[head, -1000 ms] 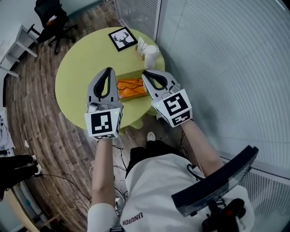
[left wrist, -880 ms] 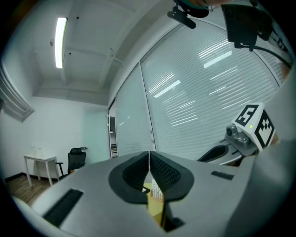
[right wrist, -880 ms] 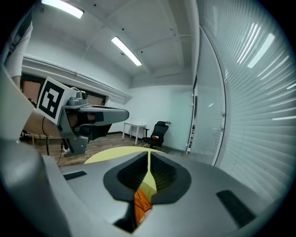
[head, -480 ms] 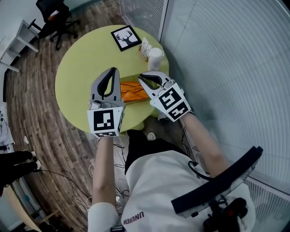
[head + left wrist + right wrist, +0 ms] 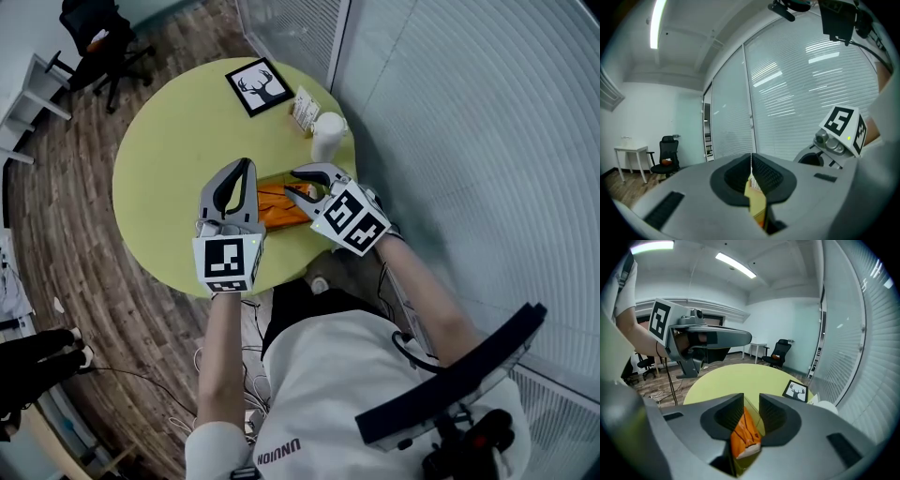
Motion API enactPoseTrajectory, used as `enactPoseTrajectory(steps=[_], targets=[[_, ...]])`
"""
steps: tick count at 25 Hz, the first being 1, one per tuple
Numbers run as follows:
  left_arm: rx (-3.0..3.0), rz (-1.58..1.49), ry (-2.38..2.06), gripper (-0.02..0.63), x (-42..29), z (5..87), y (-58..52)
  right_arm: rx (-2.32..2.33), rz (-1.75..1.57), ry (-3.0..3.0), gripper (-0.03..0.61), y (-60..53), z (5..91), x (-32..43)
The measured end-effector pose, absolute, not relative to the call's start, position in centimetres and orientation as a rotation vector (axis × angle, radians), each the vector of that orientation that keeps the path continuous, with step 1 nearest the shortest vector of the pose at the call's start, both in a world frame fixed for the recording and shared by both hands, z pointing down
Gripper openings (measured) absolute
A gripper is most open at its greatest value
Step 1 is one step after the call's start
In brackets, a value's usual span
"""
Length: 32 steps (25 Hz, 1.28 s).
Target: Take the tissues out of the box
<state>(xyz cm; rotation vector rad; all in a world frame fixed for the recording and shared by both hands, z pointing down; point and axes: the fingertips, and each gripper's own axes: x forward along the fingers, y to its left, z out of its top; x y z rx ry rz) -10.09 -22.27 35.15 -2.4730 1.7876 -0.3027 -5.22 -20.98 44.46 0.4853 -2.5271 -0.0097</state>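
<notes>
An orange tissue pack (image 5: 279, 202) lies on the round yellow-green table (image 5: 169, 159), near its front right edge. My right gripper (image 5: 293, 184) hovers over the pack's right end. Its jaws are opening, and in the right gripper view the orange pack (image 5: 743, 436) shows through the gap below my right gripper (image 5: 751, 401), with the pads off it. My left gripper (image 5: 245, 169) stands just left of the pack, pointing away from me. In its own view my left gripper (image 5: 751, 163) has its jaws pressed together with nothing seen between them.
At the table's far side are a framed deer picture (image 5: 257, 86), a small card holder (image 5: 304, 110) and a white cup (image 5: 328, 137). A glass wall with blinds (image 5: 450, 112) runs close along the right. A black office chair (image 5: 94, 42) stands on the wooden floor beyond.
The right gripper's jaws were together and now stand apart. It has come down closer over the pack's right end. The left gripper has shifted a little right, staying shut.
</notes>
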Motion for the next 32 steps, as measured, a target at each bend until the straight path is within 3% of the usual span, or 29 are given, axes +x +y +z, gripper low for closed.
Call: enactPoseTrajectory(steps=[32], targets=[[-2.694,-0.368,1.673,0.020,-12.0,39.7,-25.2,0.080,-0.021,-2.152,0.169,-18.5,55.5,-8.1]])
